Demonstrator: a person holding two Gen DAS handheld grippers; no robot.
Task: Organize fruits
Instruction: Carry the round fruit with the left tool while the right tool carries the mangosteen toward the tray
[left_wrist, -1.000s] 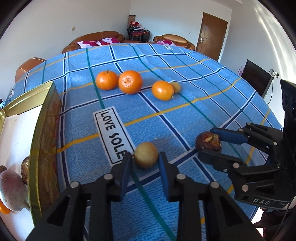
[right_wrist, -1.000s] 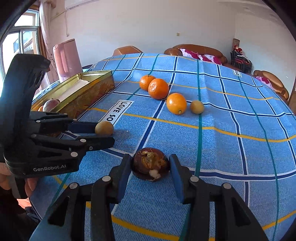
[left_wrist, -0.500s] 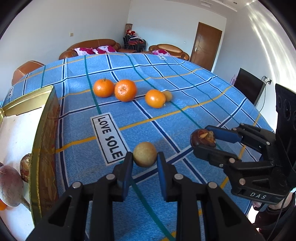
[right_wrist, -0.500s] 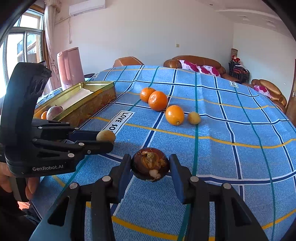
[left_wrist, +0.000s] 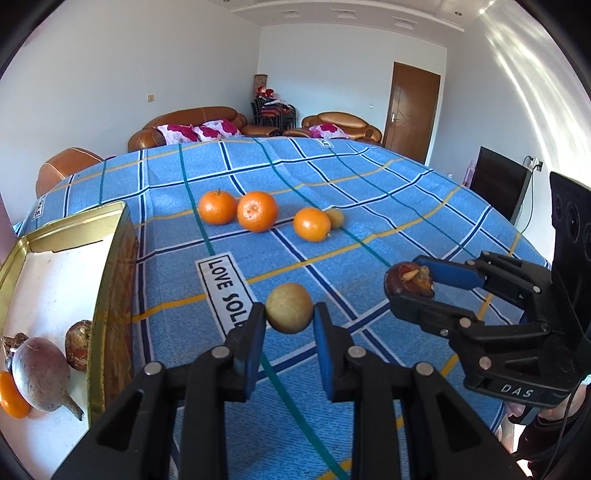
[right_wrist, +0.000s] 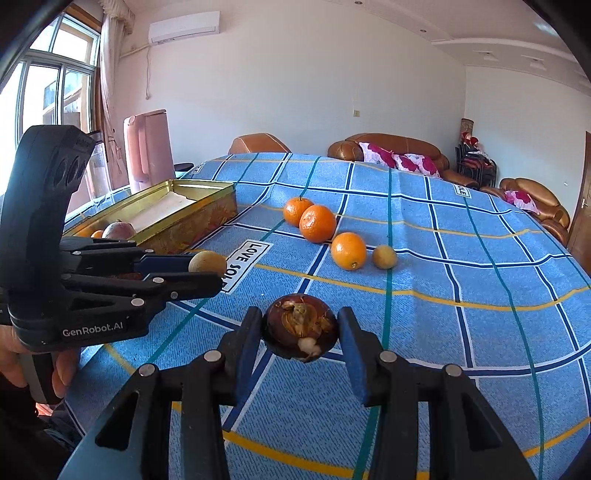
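Three oranges (left_wrist: 217, 207) (left_wrist: 257, 211) (left_wrist: 311, 224) lie on the tabletop, a fourth (left_wrist: 11, 394) in the tin. Two small tan fruits (left_wrist: 289, 307) (left_wrist: 335, 218), two mangosteens (left_wrist: 409, 279) (left_wrist: 78, 344), one reddish fruit (left_wrist: 40, 373), two hand-held grippers (left_wrist: 289, 334) (right_wrist: 301, 341).

You had a table under a blue checked cloth (left_wrist: 369, 192) with a "LOVE SOLE" label (left_wrist: 225, 288). Beyond the label lay three oranges (left_wrist: 256, 211) in a row, with a small tan fruit (left_wrist: 335, 218) touching the end one. Beside the label stood a gold tin (left_wrist: 110, 280).
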